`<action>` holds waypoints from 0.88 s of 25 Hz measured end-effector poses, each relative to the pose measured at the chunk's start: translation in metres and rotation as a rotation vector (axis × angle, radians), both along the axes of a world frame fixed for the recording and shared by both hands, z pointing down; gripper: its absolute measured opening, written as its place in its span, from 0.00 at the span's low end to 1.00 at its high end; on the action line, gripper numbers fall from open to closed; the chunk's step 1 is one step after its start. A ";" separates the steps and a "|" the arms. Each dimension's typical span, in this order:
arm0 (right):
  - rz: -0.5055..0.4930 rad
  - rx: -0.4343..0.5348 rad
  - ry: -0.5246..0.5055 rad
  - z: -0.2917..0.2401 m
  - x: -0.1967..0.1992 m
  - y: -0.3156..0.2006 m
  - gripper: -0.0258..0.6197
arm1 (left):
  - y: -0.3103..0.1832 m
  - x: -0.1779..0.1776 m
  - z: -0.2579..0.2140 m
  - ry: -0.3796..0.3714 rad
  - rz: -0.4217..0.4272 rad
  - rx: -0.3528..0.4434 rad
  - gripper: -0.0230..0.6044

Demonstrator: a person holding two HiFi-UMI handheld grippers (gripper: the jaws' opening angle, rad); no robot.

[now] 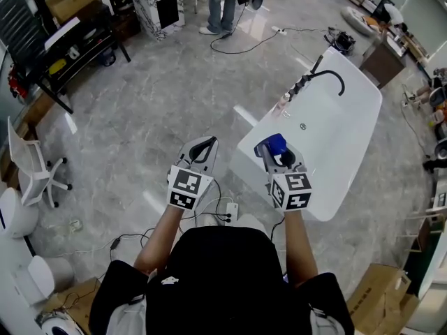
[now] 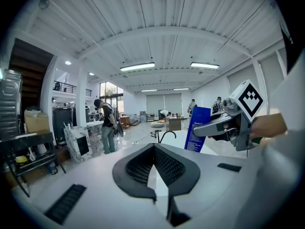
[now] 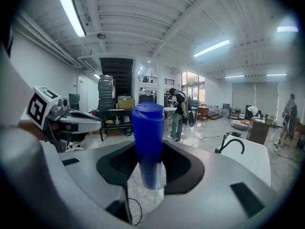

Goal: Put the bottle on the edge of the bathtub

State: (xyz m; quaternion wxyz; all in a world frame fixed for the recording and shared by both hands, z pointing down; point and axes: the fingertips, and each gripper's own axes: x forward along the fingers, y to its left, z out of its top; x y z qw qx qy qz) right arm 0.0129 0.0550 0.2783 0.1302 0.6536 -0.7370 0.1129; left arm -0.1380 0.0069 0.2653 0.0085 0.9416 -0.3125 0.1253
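The blue bottle (image 1: 274, 145) stands upright between the jaws of my right gripper (image 1: 278, 153), which is shut on it; its cap fills the middle of the right gripper view (image 3: 147, 128). It hangs over the near left end of the white bathtub (image 1: 353, 155), above the rim. A black faucet (image 1: 328, 75) stands at the tub's far side. My left gripper (image 1: 207, 144) is beside the tub over the grey floor, its jaws shut with nothing between them (image 2: 154, 147). The left gripper view shows the bottle (image 2: 198, 128) to its right.
A person (image 1: 225, 5) stands at the far side of the room by a marble-patterned cabinet (image 1: 159, 5). A black shelf rack (image 1: 70, 40) and a white chair (image 1: 31, 166) are on the left. A power strip (image 1: 227, 215) with cables lies near my feet.
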 end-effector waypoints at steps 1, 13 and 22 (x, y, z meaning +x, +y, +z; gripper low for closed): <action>0.003 -0.004 0.000 0.002 0.002 -0.001 0.29 | -0.002 0.002 0.003 0.003 0.004 -0.009 0.06; 0.011 -0.051 -0.001 0.026 0.051 -0.033 0.29 | -0.040 0.051 0.027 0.034 -0.033 -0.092 0.06; -0.042 -0.126 -0.026 0.063 0.106 -0.081 0.29 | -0.082 0.112 0.057 -0.003 -0.052 -0.146 0.06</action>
